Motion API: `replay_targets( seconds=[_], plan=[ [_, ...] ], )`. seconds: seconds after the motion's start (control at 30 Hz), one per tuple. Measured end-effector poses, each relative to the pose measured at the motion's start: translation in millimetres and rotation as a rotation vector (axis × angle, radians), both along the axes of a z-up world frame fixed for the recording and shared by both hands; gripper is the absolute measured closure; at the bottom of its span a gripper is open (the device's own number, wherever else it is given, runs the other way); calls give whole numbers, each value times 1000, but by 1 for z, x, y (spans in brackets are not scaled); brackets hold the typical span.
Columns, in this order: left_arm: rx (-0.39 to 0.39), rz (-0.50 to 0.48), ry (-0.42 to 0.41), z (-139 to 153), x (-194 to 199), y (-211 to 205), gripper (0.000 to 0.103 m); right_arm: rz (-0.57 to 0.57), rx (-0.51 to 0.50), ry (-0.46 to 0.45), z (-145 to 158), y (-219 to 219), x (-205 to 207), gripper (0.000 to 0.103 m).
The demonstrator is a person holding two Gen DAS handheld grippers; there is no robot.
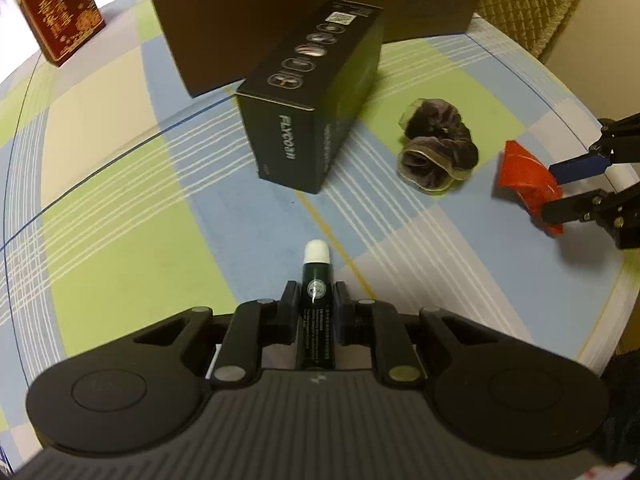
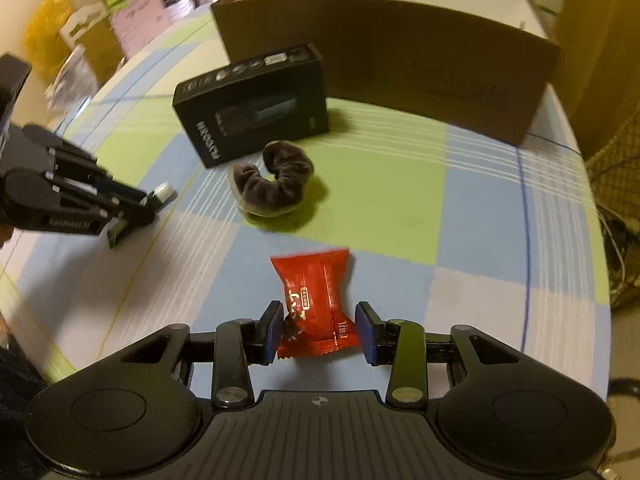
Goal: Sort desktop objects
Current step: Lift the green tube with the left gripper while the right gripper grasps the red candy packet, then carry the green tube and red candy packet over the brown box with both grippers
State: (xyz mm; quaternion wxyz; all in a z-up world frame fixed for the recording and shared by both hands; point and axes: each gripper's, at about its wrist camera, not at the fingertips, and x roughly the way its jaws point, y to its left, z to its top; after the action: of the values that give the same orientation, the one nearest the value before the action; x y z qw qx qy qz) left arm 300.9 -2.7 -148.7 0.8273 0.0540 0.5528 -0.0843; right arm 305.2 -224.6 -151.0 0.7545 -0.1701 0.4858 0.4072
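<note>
While both hand-held tools work over the checked tablecloth (image 1: 120,208), the left gripper (image 1: 316,300) stands clamped on a dark green lip-balm tube (image 1: 317,280), its jaws drawn nearly together and the tube's white cap poking out past the fingertips. The right gripper (image 2: 320,330) has a red candy packet (image 2: 316,304) between its blue-padded jaws, which stand partly open; the left pad touches the wrapper's edge, while the right pad sits just beside the packet's other edge, and whether it presses there cannot be told, so the hold looks unfinished. Ahead of the right jaws, well apart from the packet, lies a dark velvet scrunchie (image 2: 272,188), and just beyond it a black product box (image 2: 252,108) rests on its side. Farther ahead still stands a large brown cardboard box (image 2: 400,64), open at the top, which appears to be the place for sorted things; its inside is hidden. A red patterned box (image 1: 60,16) stands far off ahead and left of the left jaws. By this evidence the sorting is at an early stage: two items are being picked up, and the scrunchie and black box remain untouched on the cloth.
</note>
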Motion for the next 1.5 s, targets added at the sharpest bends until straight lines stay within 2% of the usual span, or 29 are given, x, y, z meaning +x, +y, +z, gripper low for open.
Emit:
replay_targets(
  seconds=[0.07,0.1,0.37,0.4,0.47,0.53,0.6,0.7,0.9,1.2,1.5],
  plan=[
    [3,-3,-3,0,-2,-1,90,-18,12,2,1,-2,-1,50],
    [-3,1,-1,0,-3,0,90,-30,19,-3,1,-2,-1,40],
    [-19,36,5,0,-7,5,89,-28,25,10,-9,16,7,39],
    [-16,40,5,0,-6,4,89,-29,17,13,-12,19,9,39],
    [-8,44,2,0,-4,2,89,-31,-10,16,-16,23,11,46],
    [-4,49,1,0,-2,1,89,-32,-28,-2,-16,26,10,59],
    [-3,54,3,0,-1,1,89,-30,-39,-8,-16,28,12,68],
    [-3,56,0,-1,-2,1,89,-37,-44,-9,-16,27,12,72],
    [11,60,-25,-1,-5,-5,90,-51,-42,-4,-16,26,11,74],
    [-10,40,-47,1,-13,-14,90,-73,-34,8,-13,20,10,75],
    [-64,29,-144,34,-21,-13,90,-112,3,6,-2,11,14,76]
  ],
)
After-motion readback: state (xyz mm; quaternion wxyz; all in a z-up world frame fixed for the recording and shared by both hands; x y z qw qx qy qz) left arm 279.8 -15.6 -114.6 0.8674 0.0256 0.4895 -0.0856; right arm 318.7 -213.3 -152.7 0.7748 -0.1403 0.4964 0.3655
